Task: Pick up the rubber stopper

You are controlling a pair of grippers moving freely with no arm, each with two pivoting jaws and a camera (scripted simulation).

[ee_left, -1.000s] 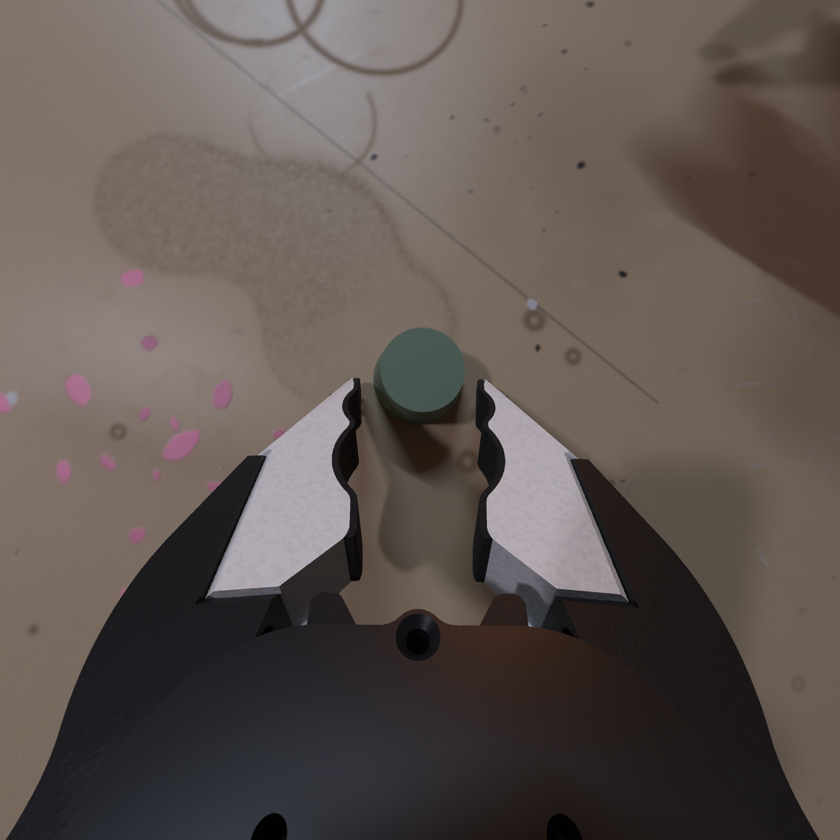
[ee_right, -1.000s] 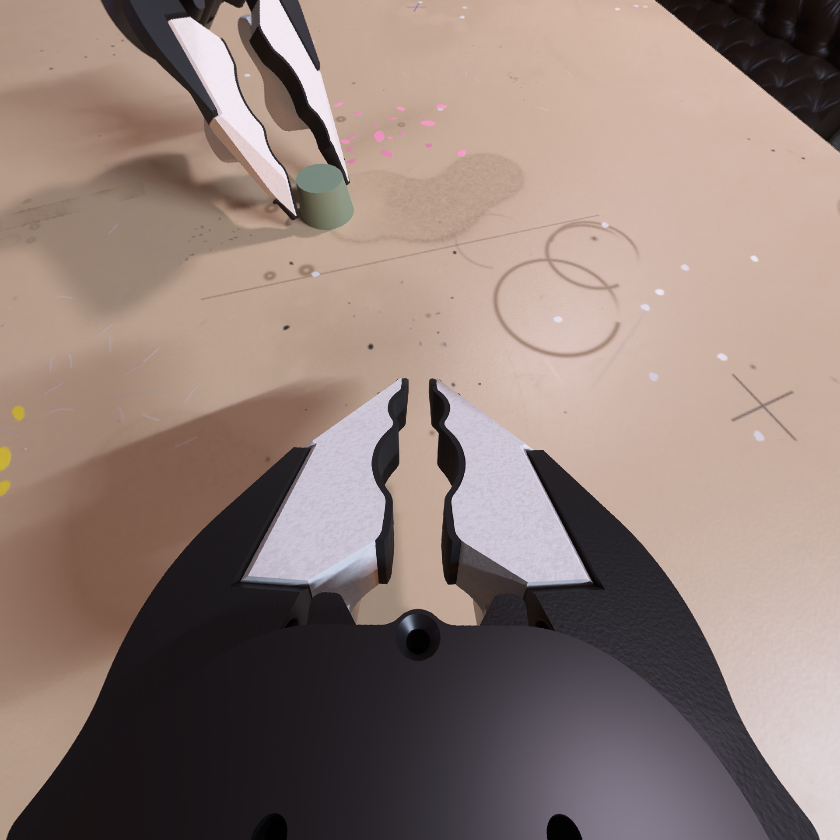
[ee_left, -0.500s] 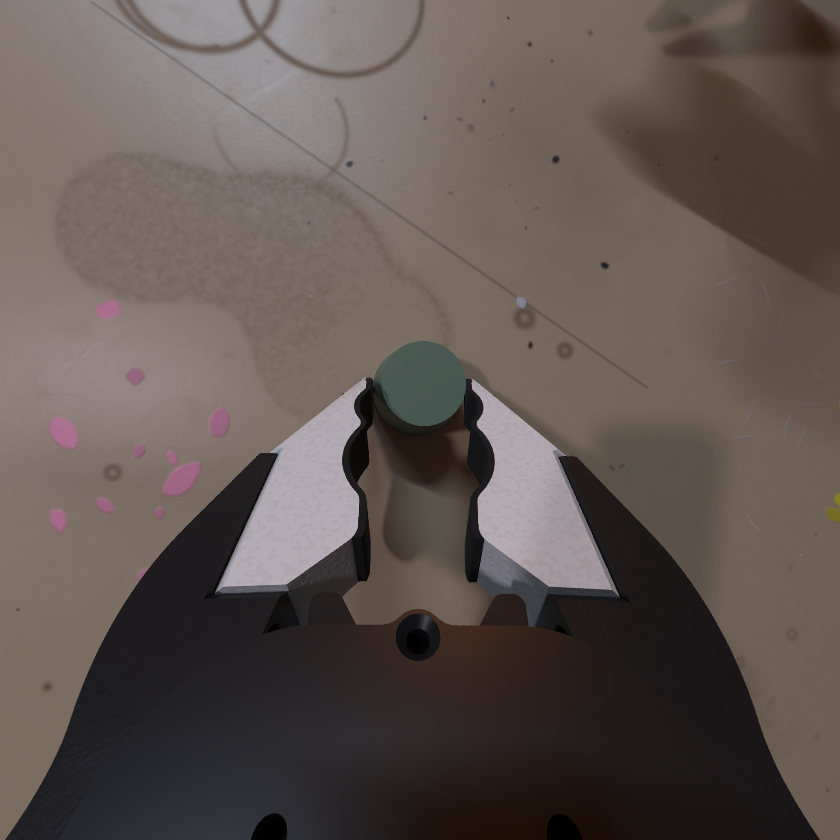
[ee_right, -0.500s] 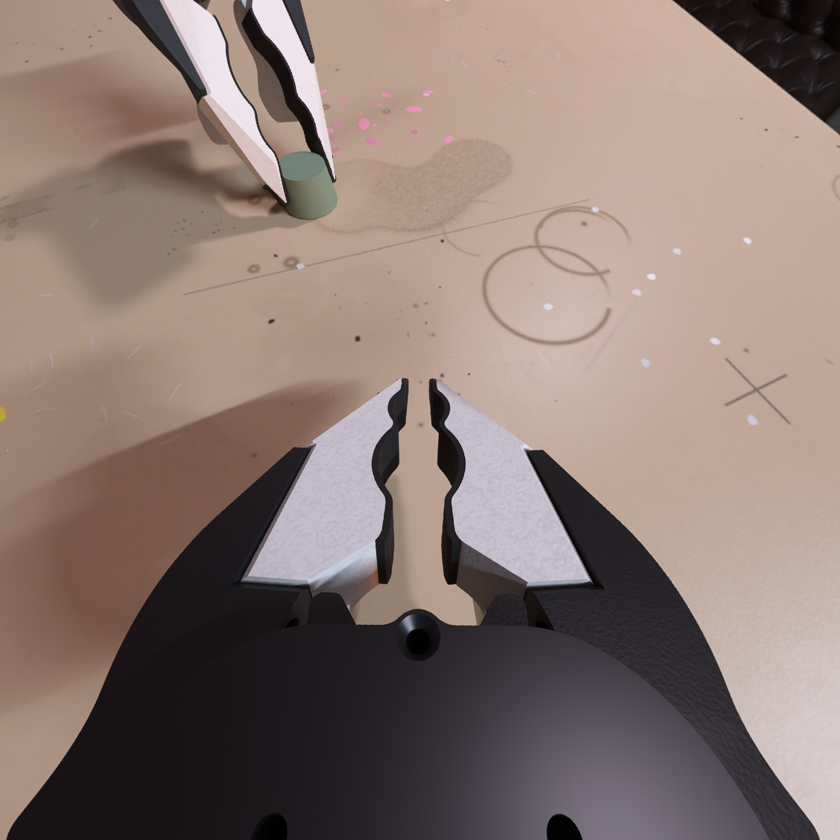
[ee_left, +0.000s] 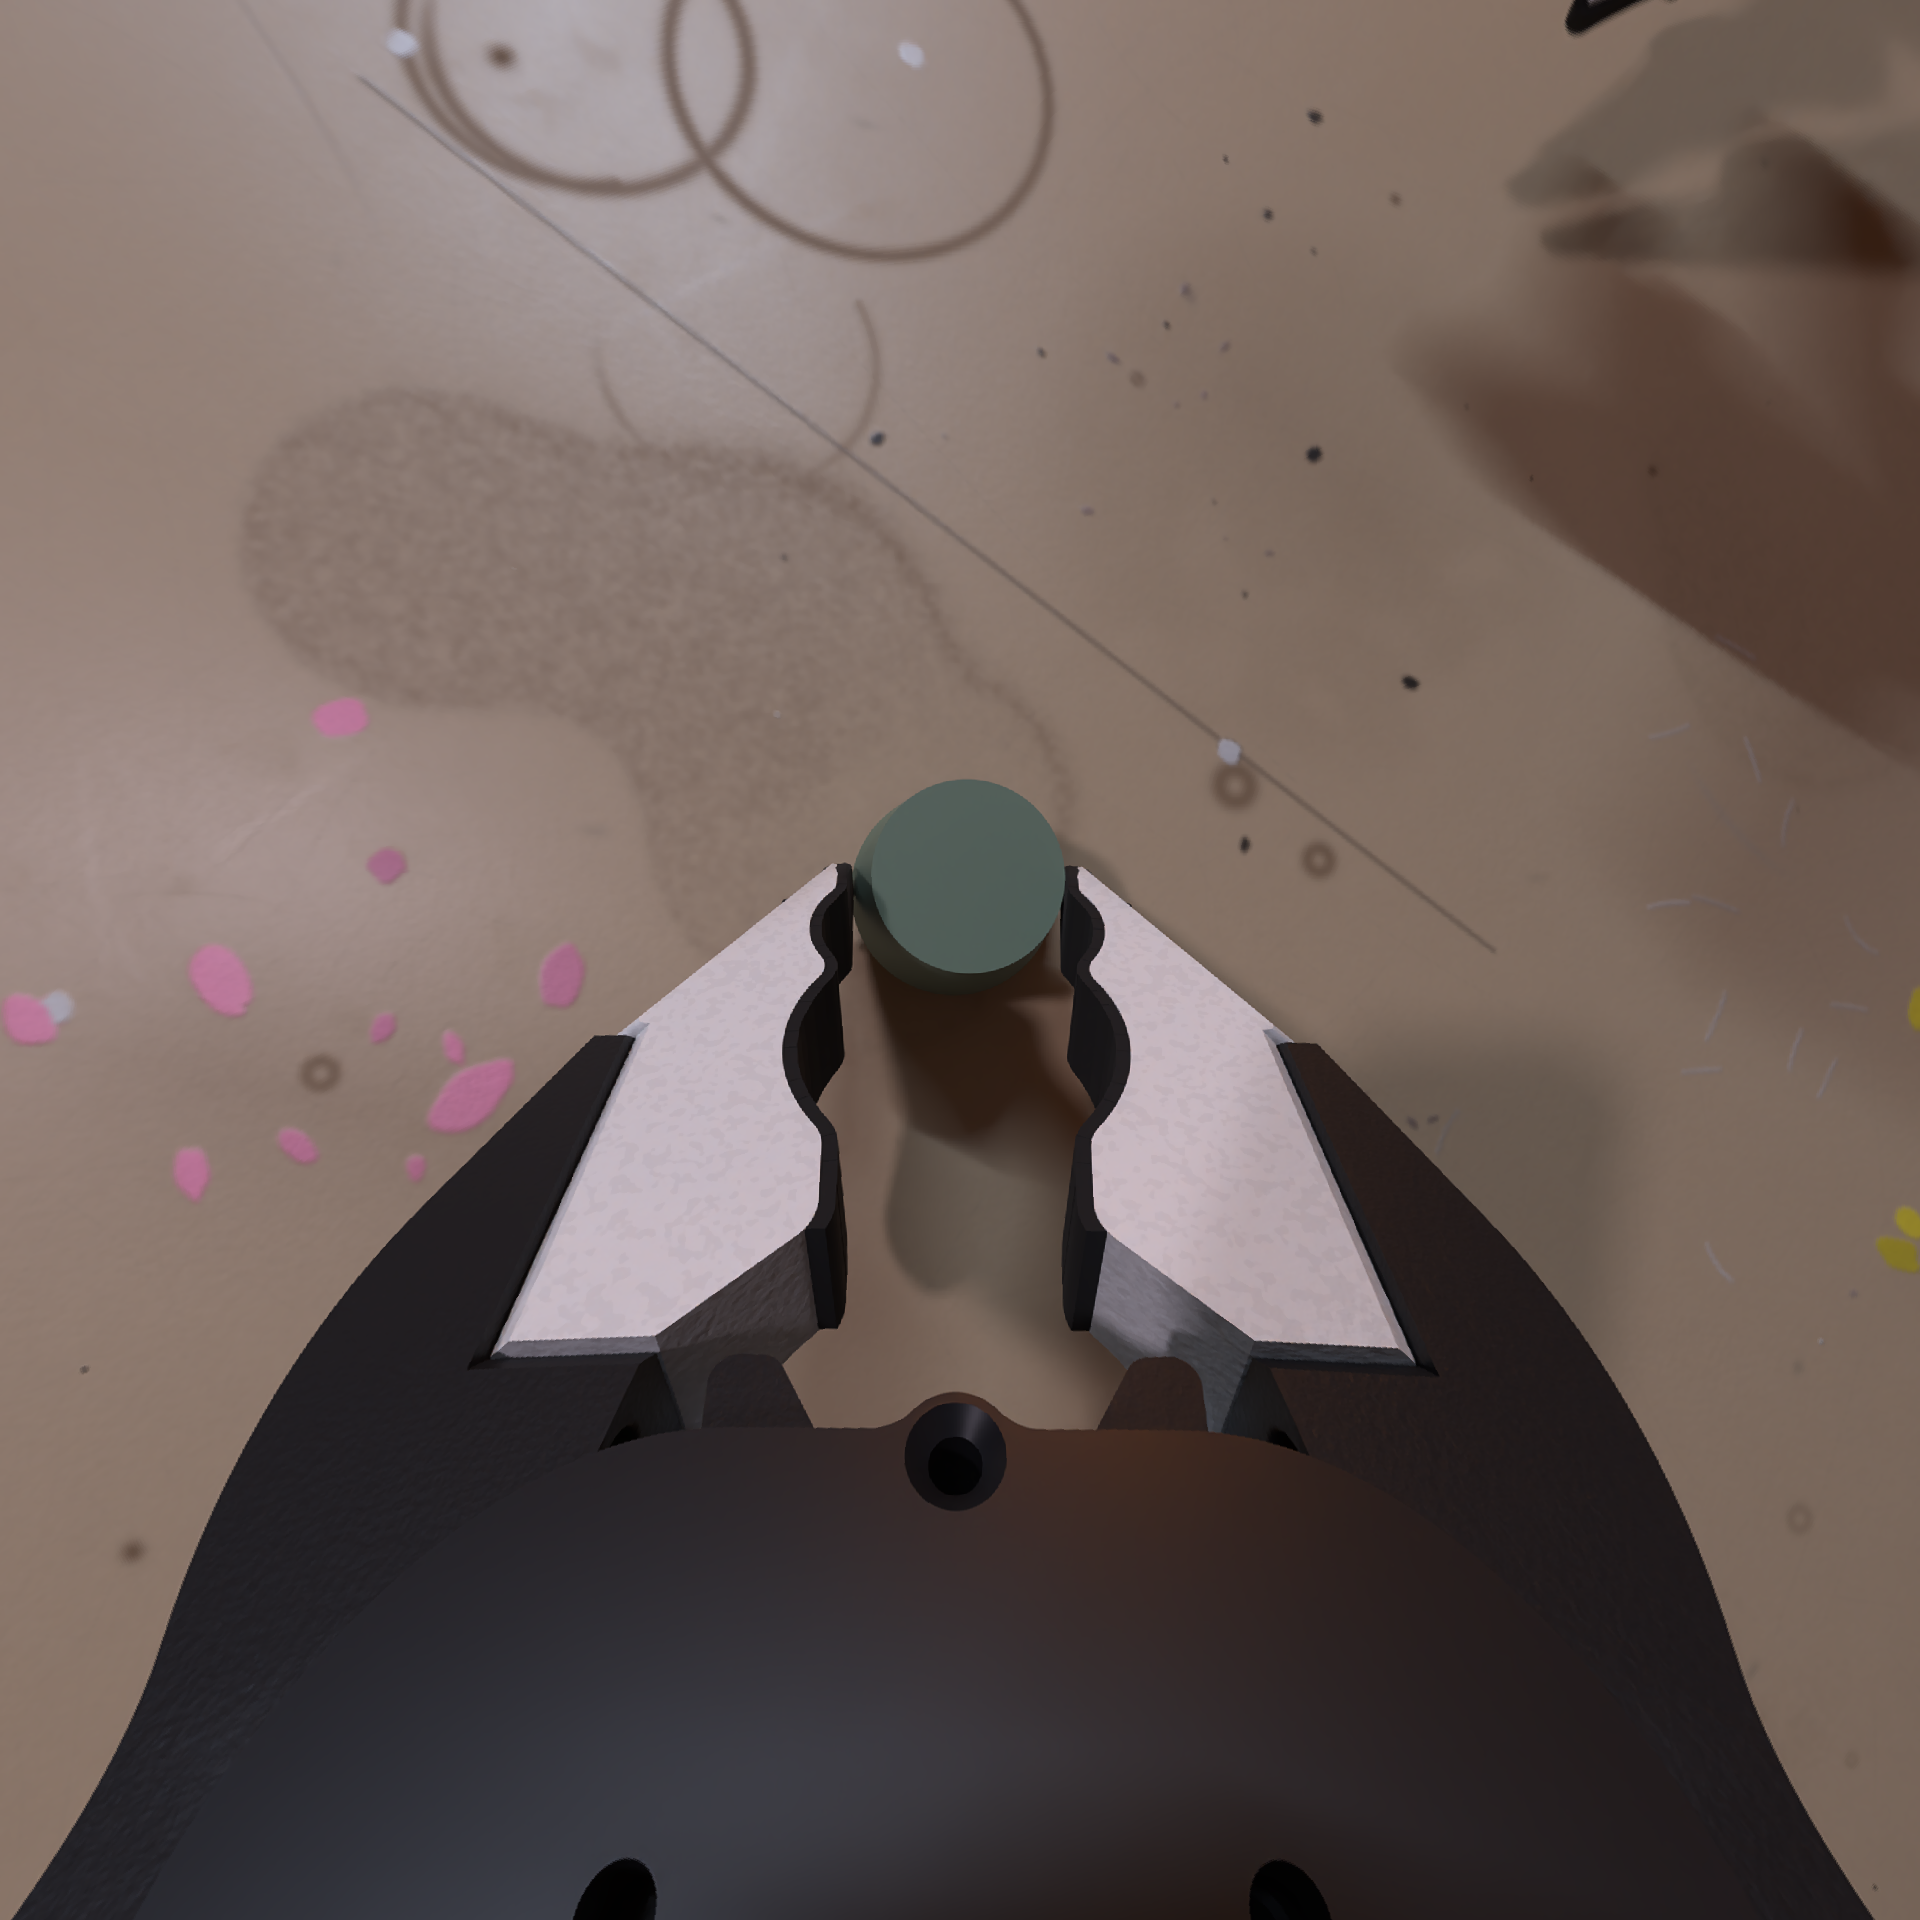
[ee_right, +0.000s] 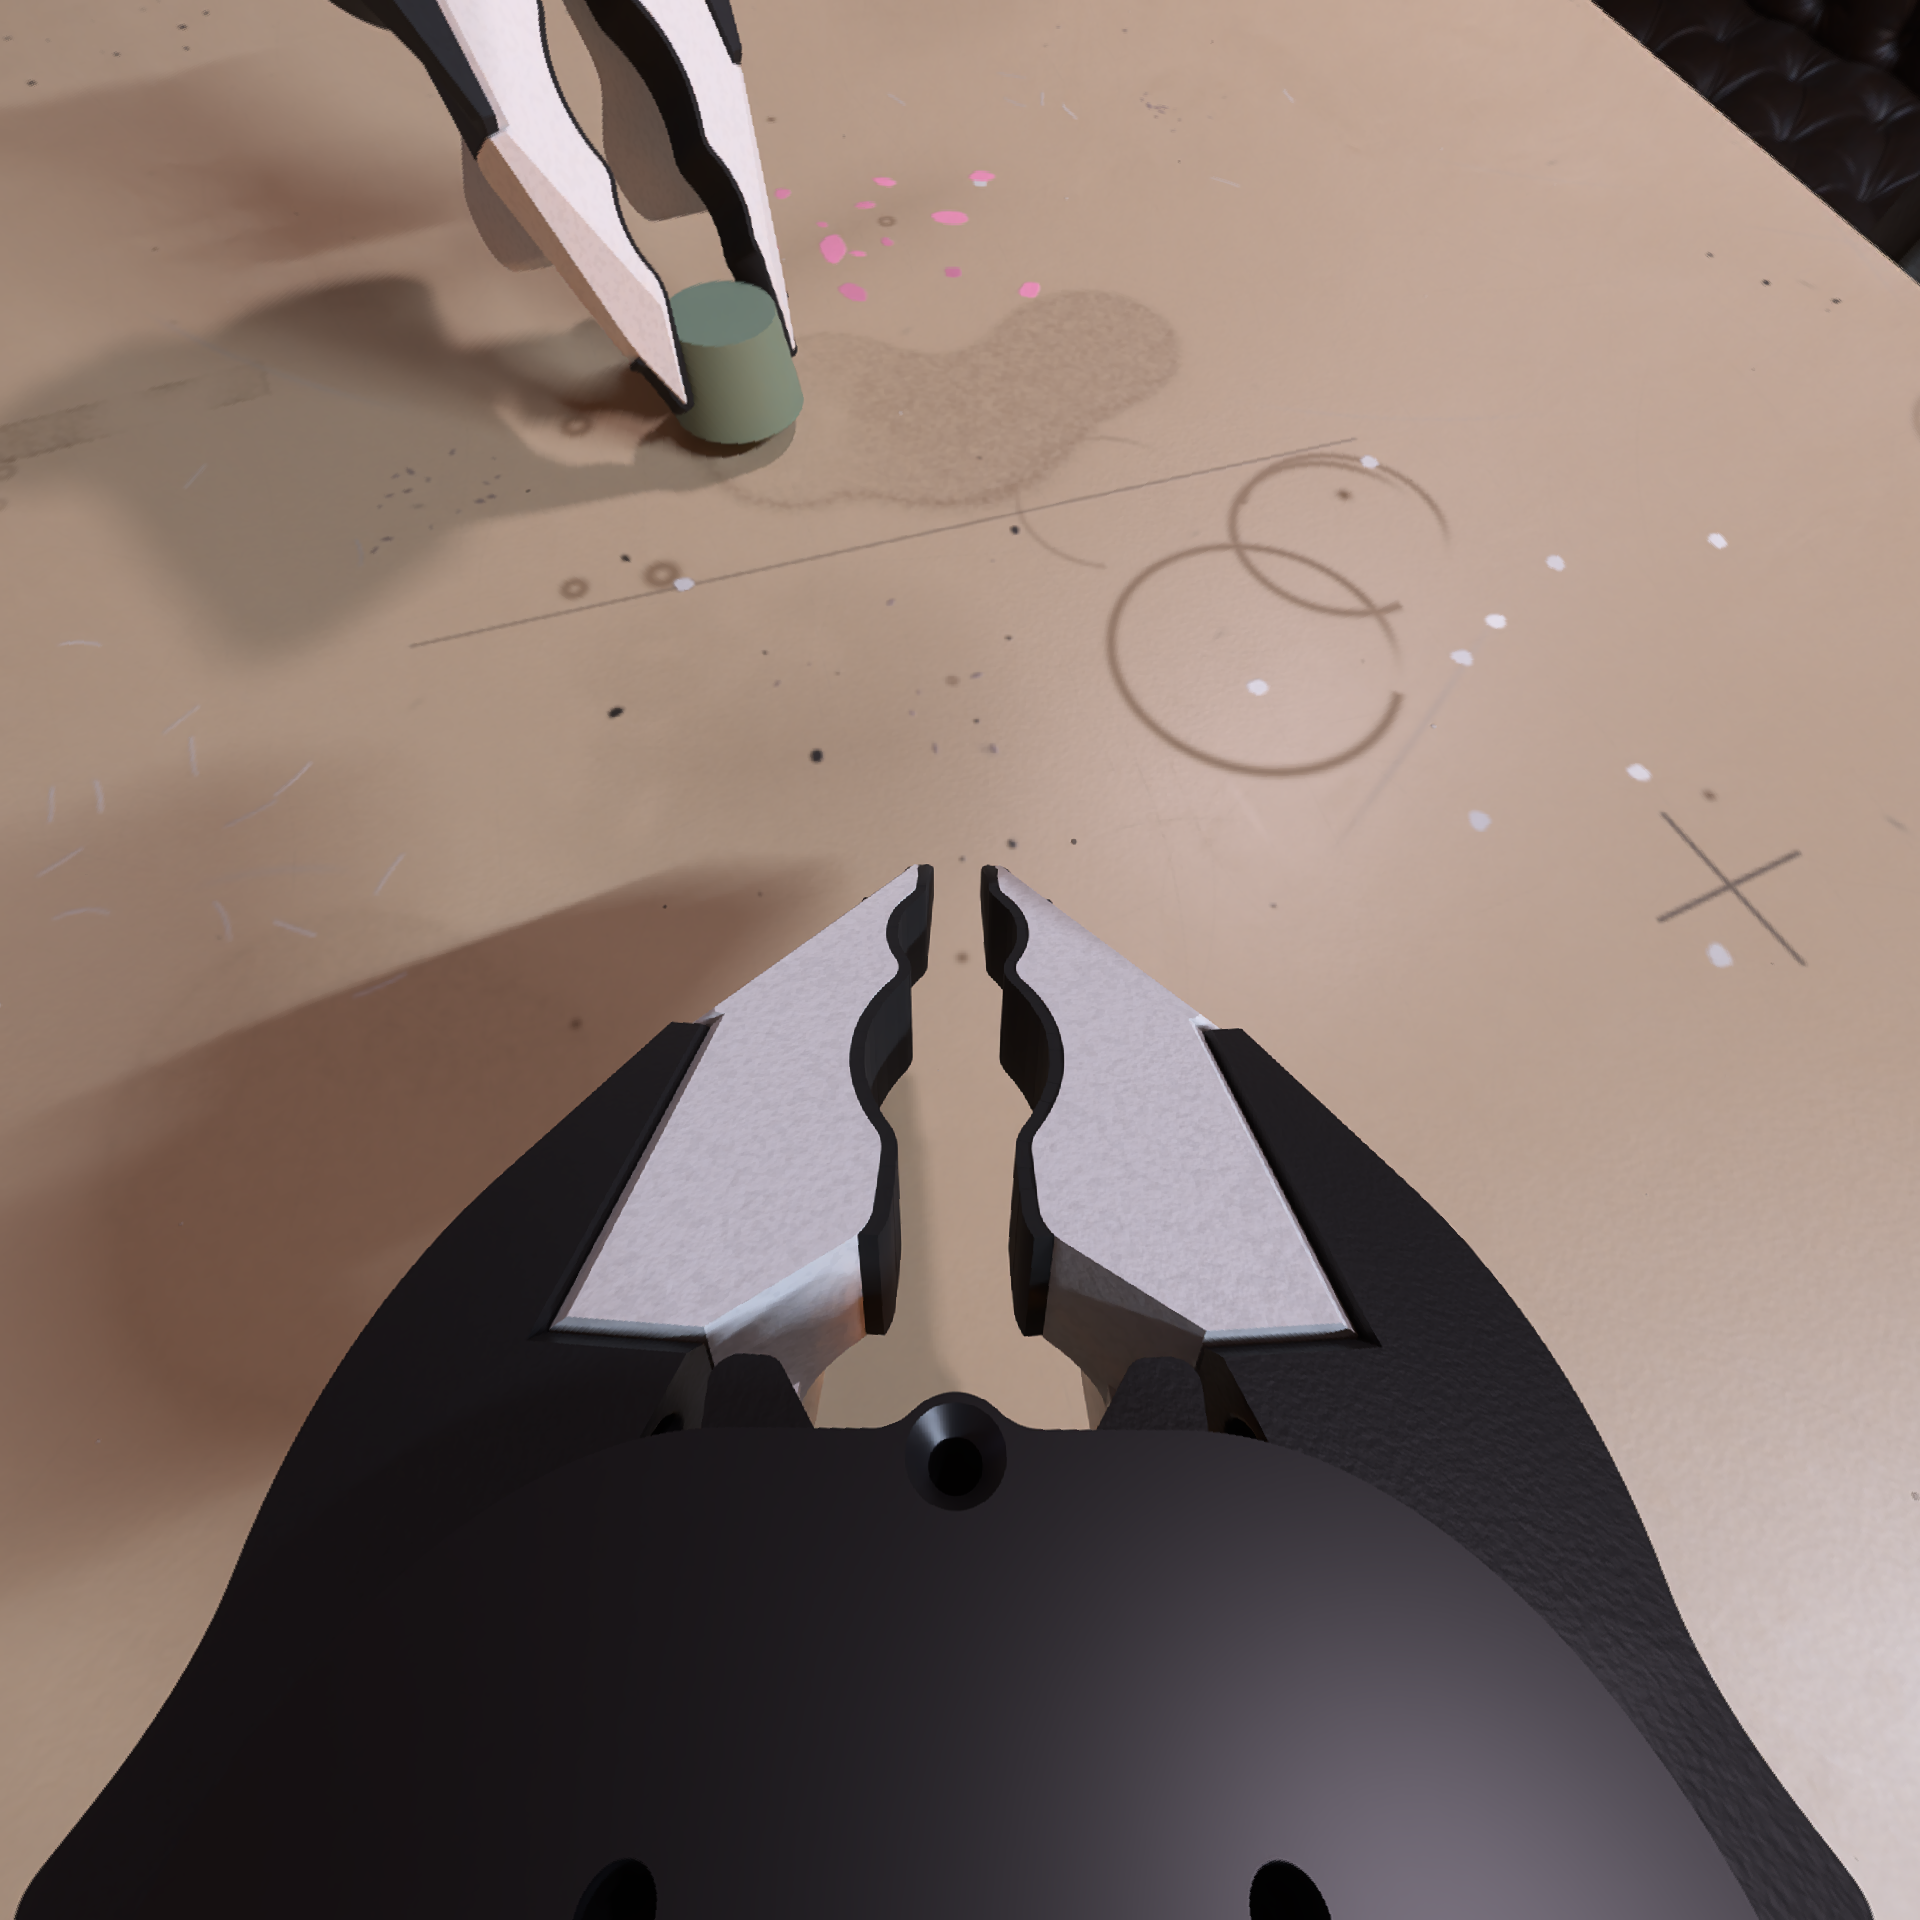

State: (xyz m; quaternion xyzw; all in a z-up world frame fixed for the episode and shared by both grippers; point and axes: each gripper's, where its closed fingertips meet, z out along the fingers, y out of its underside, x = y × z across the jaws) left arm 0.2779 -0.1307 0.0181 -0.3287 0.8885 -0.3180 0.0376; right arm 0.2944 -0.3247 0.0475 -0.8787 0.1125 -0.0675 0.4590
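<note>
Now your left claw [ee_left: 958,883] has its fingertips pressed on both sides of the rubber stopper [ee_left: 961,885].
Stopper stands upright on the tabletop [ee_right: 1351,260], at the edge of a grainy brown stain [ee_right: 997,405], pink flecks [ee_right: 842,249] just beyond. Your right claw [ee_right: 957,878] hovers well apart, nearly closed and empty, with ring marks [ee_right: 1257,655] off to its right; nothing blocks the stopper.
</note>
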